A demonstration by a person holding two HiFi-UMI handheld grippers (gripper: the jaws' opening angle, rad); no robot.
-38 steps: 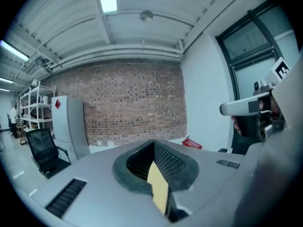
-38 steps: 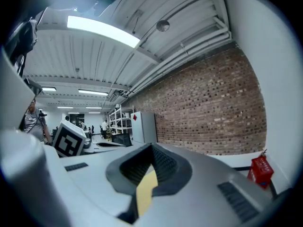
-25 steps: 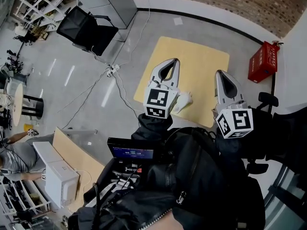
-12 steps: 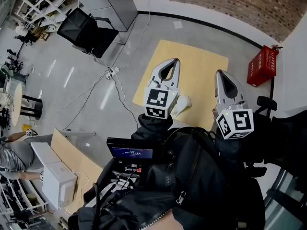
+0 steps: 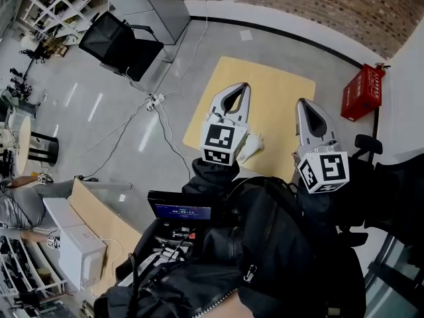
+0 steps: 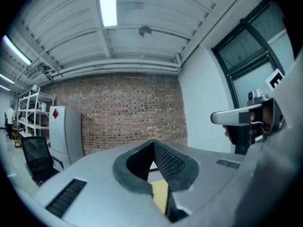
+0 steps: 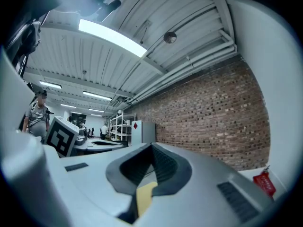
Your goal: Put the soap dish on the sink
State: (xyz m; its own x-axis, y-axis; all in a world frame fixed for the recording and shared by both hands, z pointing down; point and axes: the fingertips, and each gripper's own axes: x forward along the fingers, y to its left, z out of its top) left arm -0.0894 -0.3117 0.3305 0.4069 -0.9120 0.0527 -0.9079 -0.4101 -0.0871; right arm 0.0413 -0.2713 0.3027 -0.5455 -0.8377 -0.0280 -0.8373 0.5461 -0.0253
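Closest to us, we've got the left gripper (image 5: 242,86) and right gripper (image 5: 303,103) both pinched fully together, holding nothing. Below them a small white thing (image 5: 252,144), maybe the soap dish, we can't tell, lies on the yellow mat (image 5: 278,88).

A yellow mat (image 5: 265,91) lies on the grey floor (image 5: 112,124) below the left hand-held gripper (image 5: 242,85) and the right hand-held gripper (image 5: 302,101). A red crate (image 5: 362,90) stands right of the right one, near the brick wall (image 5: 298,5). A black chair (image 5: 119,42) and a cabled power strip (image 5: 156,99) lie left of the left one.
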